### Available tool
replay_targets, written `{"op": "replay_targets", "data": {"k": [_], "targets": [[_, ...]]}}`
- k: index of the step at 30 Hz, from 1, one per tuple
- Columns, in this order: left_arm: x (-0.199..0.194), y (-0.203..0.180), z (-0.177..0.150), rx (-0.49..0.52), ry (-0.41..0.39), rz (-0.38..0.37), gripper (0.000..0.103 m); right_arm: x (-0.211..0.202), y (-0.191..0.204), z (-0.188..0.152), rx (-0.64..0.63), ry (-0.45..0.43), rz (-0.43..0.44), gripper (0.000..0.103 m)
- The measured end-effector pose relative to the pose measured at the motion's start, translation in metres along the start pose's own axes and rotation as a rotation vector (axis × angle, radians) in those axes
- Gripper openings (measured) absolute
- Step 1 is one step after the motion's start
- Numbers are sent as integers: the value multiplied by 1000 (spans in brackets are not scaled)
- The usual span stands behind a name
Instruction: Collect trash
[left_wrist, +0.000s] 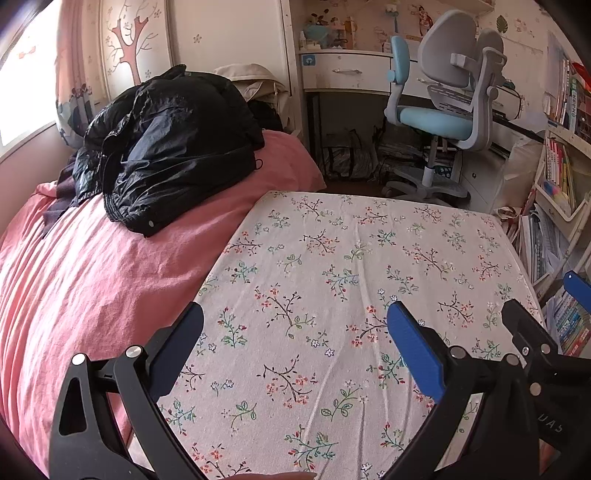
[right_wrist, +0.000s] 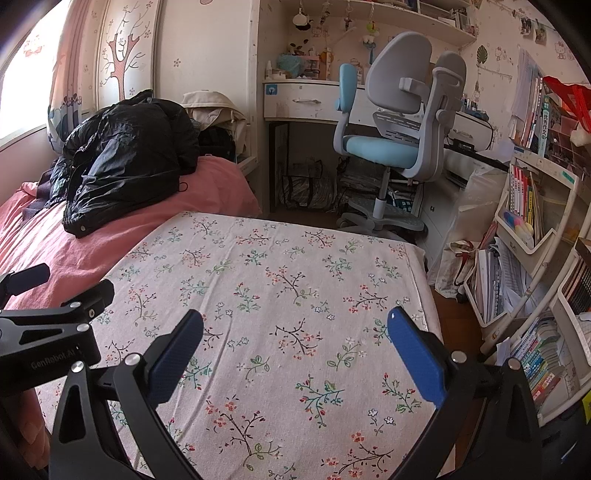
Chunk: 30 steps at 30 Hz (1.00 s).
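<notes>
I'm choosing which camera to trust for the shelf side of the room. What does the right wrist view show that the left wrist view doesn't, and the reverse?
Only the right wrist view shows the red bag atop the bookshelf and the hanging toys above the desk. Only the left wrist view shows the right gripper beside it. Both share the floral sheet, black jacket, blue chair and open grippers.
</notes>
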<state>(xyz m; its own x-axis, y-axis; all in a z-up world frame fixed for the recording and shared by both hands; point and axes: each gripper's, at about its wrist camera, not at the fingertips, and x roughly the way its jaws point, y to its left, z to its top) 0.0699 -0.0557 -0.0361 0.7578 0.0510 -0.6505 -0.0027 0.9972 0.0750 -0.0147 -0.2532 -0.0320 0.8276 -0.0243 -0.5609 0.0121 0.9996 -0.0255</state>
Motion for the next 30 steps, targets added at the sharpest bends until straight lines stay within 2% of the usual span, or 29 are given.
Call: {"op": "replay_targets", "data": {"k": [12,30], "targets": [[5,6,-1,-32,19,-14,96,0,-2,-2,0,3,1,96],[5,5,0,-25,19,-9,96,2,-3,-2,-2,7,1,96]]}}
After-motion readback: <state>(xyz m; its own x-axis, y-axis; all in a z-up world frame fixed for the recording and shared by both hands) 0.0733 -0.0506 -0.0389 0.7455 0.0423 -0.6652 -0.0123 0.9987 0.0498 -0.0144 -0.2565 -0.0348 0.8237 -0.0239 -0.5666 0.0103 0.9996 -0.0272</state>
